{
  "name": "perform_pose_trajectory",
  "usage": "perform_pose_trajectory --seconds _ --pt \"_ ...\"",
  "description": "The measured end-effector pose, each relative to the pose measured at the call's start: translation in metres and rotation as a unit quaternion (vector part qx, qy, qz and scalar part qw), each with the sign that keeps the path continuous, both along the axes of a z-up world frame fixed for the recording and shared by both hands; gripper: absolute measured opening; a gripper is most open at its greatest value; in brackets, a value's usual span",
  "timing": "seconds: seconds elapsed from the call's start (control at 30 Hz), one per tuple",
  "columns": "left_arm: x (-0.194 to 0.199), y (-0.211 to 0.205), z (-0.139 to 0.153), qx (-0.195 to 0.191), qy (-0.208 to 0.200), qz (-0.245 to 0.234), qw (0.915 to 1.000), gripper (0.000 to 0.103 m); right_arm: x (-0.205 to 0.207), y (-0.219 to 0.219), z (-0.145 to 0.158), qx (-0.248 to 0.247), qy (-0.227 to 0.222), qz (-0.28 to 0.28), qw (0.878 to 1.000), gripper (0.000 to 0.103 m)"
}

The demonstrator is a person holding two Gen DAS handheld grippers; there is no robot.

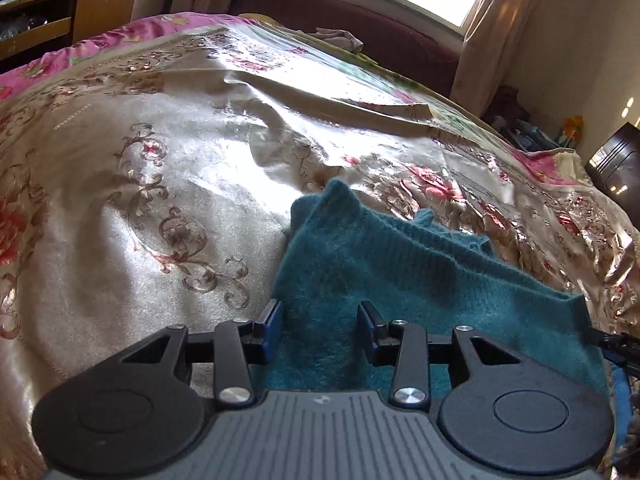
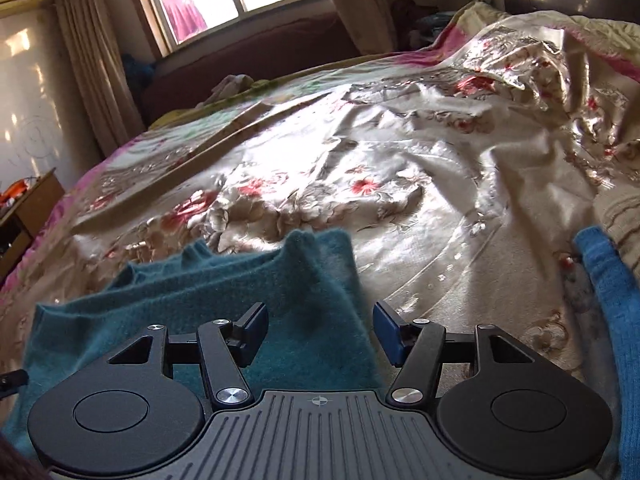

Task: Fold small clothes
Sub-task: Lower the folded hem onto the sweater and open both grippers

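A teal knitted garment [image 1: 400, 264] lies flat on the shiny floral bedspread [image 1: 120, 168]. My left gripper [image 1: 320, 322] is open and sits low over the garment's near left edge, with cloth between its fingers. In the right wrist view the same teal garment [image 2: 224, 280] lies at lower left. My right gripper [image 2: 320, 324] is open over its near right edge, the left finger above the cloth and the right finger above the bedspread [image 2: 420, 200]. Whether either gripper touches the cloth I cannot tell.
A brighter blue knitted piece [image 2: 612, 300] lies at the right edge. A folded quilt edge [image 2: 240, 128] crosses the bed farther back. A dark red sofa [image 2: 256, 52] stands under the window. A wooden desk [image 1: 80, 12] is at far left.
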State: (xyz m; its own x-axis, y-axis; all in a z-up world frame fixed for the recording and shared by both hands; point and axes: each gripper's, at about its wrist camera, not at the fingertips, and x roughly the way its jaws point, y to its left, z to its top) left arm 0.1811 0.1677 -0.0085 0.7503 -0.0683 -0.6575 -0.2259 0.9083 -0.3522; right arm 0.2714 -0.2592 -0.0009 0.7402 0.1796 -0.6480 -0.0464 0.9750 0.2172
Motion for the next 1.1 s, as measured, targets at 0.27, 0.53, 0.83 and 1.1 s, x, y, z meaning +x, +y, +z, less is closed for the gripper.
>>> perform_pose_trajectory --seconds 0.27,0.53,0.83,1.1 --pt "0.004 0.004 0.004 0.004 -0.011 0.006 0.9999 0.044 0.015 -0.007 -0.006 0.004 0.033 -0.012 0.999 0.013" --pt "-0.001 -0.003 -0.001 0.032 -0.015 0.021 0.9992 0.044 0.026 0.004 0.002 0.017 0.012 -0.030 0.999 0.009" --pt "-0.018 0.007 -0.007 0.023 0.002 0.044 0.9988 0.048 0.023 0.000 -0.007 0.018 0.029 -0.044 0.998 0.018" --pt "-0.059 -0.020 0.024 0.041 -0.048 0.012 0.9979 0.048 -0.020 -0.001 0.007 0.026 0.008 -0.017 0.999 0.021"
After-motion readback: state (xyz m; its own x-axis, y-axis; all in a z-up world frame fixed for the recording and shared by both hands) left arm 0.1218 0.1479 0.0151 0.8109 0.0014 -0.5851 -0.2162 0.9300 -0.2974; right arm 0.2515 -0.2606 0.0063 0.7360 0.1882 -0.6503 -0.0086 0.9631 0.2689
